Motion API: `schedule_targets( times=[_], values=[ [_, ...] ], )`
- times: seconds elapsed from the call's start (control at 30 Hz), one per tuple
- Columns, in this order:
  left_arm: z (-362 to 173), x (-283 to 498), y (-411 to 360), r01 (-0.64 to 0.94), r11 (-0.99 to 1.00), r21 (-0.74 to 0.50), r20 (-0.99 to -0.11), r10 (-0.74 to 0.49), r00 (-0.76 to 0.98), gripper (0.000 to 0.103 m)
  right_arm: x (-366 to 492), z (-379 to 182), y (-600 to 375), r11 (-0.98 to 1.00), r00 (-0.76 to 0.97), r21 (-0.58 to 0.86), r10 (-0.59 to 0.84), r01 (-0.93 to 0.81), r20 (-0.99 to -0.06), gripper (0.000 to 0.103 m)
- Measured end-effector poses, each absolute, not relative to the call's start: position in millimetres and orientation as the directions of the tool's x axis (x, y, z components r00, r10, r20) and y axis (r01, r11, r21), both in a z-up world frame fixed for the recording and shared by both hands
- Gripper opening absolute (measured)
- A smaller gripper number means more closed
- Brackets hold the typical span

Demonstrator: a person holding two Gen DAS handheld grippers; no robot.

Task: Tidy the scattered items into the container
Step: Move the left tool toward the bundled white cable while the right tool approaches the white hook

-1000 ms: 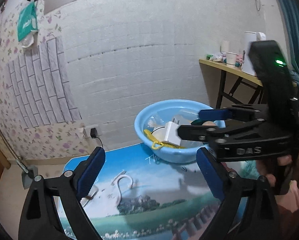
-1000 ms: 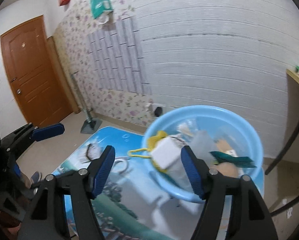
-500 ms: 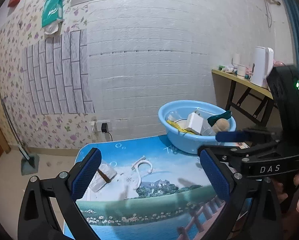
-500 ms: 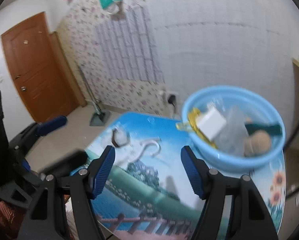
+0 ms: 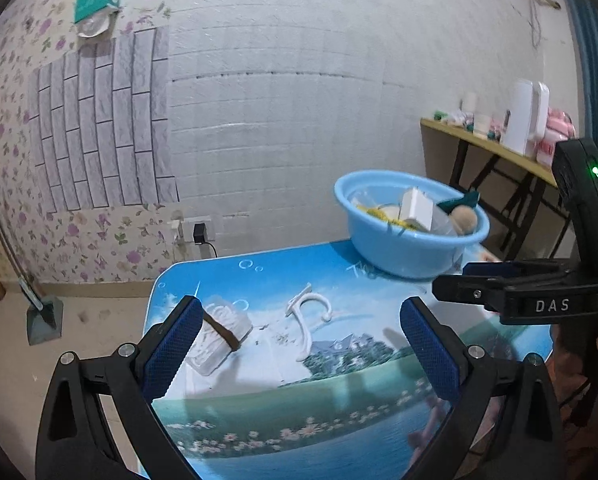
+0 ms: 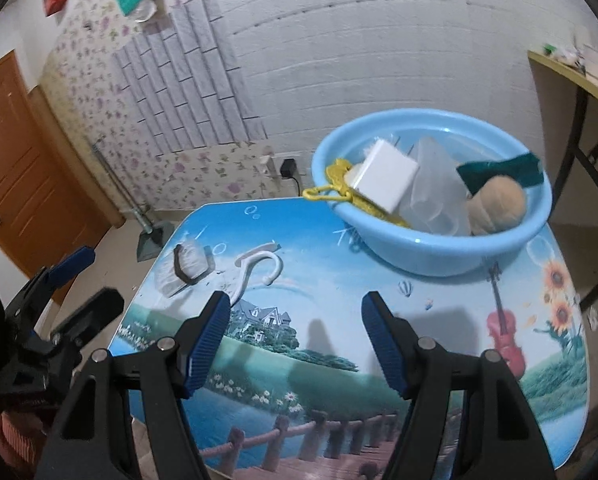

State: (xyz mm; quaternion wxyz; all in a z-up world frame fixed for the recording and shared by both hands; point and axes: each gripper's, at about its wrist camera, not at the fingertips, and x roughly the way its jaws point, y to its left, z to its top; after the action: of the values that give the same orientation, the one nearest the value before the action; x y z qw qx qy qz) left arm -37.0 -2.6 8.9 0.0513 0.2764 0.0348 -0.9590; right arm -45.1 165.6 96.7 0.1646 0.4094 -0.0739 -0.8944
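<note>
Two loose things lay on the tabletop point(image 6: 439, 320), a low surface covered in a printed landscape of sky, lake and sunflowers. It stood against a white brick-pattern wall, with floral wallpaper and a grey brick panel to the left, a plug socket point(image 5: 197, 232) low on the wall, an orange door point(image 6: 15, 168) at far left and a wooden side table point(image 5: 495, 152) at right carrying white containers.

A blue basin point(image 6: 431, 240) sat at the far right corner of the tabletop, already holding a white box point(image 6: 383, 178), yellow cord, clear plastic, a tan ball and a green strip.

The left claw point(image 5: 299, 352) stood wide open with nothing between its pads. The white hook point(image 5: 309, 316) lay on the tabletop just beyond it, roughly midway between the pads, and the clear packet point(image 5: 219, 336) with a dark band lay by the left pad.

The right claw point(image 6: 295, 340) was partly open and empty. From its view the hook point(image 6: 255, 268) lay just beyond its left pad, the packet point(image 6: 183, 268) farther left, the basin ahead and to the right.
</note>
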Motion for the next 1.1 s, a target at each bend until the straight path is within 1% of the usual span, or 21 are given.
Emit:
schedule_targets(
  times=[0.17,0.27,0.63,0.73,0.83,0.97,1.1],
  values=[
    [-3,-45,-17,0.076,-0.997,-0.011,-0.575,-0.056,-0.817,0.100,-54,78,150,-0.931,-0.561,0.302,-0.364,0.205,-0.743,0.068],
    [-10,-51,-24,0.071,-0.997,0.026,-0.582,-0.073,-0.810,0.100,-61,71,142,-0.923,-0.544,0.329,-0.383,0.198,-0.746,0.068],
    [-32,-80,-62,0.092,-0.993,0.074,-0.615,-0.118,-0.780,0.100,-86,51,120,-0.934,-0.499,0.307,-0.357,0.184,-0.790,0.068],
    [-37,-91,-68,0.067,-0.994,0.088,-0.636,-0.108,-0.764,0.100,-92,46,115,-0.936,-0.491,0.305,-0.352,0.177,-0.797,0.069],
    [-44,-102,-70,0.030,-0.994,0.106,-0.659,-0.093,-0.746,0.100,-97,40,112,-0.937,-0.476,0.303,-0.349,0.173,-0.807,0.072],
    [-55,-115,-71,-0.013,-0.995,0.103,-0.691,-0.062,-0.721,0.100,-103,36,107,-0.940,-0.476,0.286,-0.340,0.183,-0.811,0.072],
    [-65,-127,-73,-0.024,-0.994,0.103,-0.718,-0.058,-0.693,0.100,-109,32,106,-0.941,-0.472,0.285,-0.338,0.181,-0.814,0.072]
  ],
)
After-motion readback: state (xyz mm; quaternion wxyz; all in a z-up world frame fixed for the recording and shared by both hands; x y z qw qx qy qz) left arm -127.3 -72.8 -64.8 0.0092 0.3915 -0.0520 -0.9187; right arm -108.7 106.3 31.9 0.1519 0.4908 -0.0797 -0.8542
